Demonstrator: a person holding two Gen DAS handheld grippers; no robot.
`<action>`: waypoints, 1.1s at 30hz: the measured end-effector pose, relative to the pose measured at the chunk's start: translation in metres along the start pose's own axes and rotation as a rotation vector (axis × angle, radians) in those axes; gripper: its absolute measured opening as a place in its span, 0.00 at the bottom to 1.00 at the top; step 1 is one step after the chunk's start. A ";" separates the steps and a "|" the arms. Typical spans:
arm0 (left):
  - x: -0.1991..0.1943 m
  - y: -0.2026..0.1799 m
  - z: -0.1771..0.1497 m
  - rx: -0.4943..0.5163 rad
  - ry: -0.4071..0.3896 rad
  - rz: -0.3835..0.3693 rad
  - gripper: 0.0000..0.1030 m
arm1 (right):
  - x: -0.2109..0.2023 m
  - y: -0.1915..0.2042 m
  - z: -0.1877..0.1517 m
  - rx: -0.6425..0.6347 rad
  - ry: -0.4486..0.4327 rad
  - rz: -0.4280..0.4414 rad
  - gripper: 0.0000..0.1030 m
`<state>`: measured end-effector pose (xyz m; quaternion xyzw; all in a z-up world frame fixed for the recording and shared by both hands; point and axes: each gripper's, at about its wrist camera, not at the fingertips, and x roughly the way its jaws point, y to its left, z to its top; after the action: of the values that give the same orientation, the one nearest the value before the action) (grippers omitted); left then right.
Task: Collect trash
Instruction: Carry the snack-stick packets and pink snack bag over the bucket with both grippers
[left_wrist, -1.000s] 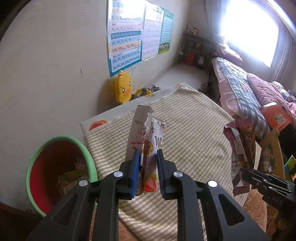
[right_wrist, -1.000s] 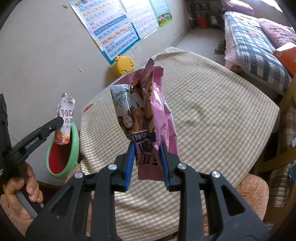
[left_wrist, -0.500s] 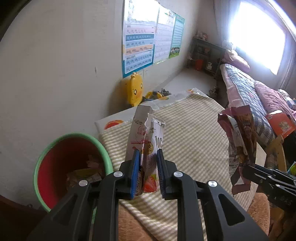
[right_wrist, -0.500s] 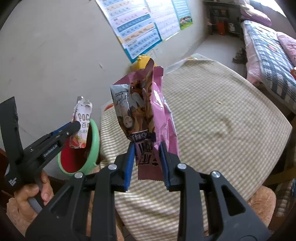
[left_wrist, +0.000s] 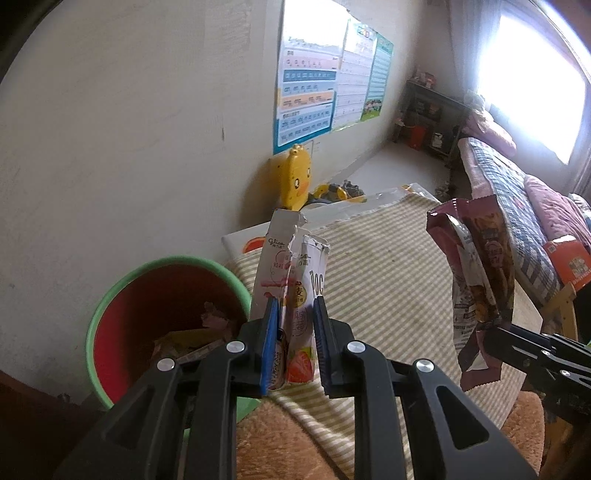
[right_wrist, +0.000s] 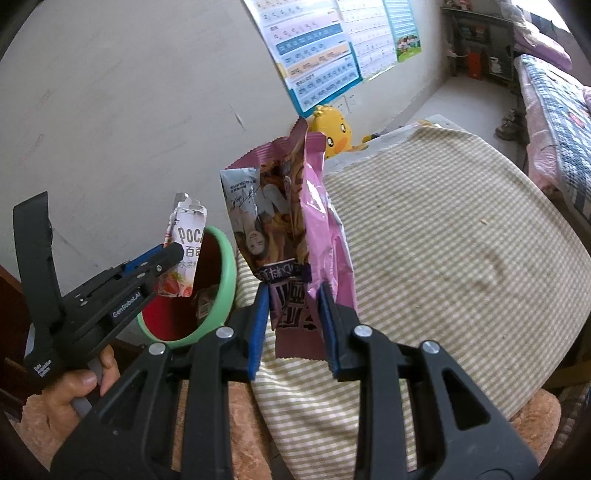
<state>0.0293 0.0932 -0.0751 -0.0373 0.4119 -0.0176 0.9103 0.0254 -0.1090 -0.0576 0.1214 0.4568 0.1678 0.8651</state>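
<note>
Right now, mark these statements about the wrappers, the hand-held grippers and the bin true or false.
1. The left hand-held gripper is clamped on a torn white snack wrapper. True.
2. The right hand-held gripper holds nothing. False: it grips a pink snack bag.
3. The bin already has rubbish inside. True.
4. The white snack wrapper lies inside the bin. False: it is held in the air near the bin's rim.
5. The tablecloth is plain blue. False: it is beige-and-white checked.
6. A yellow duck toy stands by the wall. True.
</note>
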 end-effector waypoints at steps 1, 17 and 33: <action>0.000 0.003 -0.001 -0.005 0.001 0.003 0.16 | 0.001 0.002 0.000 -0.003 0.002 0.001 0.26; 0.003 0.029 -0.005 -0.057 0.017 0.040 0.17 | 0.019 0.028 0.000 -0.049 0.041 0.034 0.26; 0.006 0.070 -0.016 -0.120 0.038 0.106 0.18 | 0.039 0.069 0.002 -0.111 0.092 0.077 0.26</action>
<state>0.0211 0.1612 -0.0964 -0.0697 0.4308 0.0544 0.8981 0.0352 -0.0301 -0.0612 0.0828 0.4810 0.2313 0.8416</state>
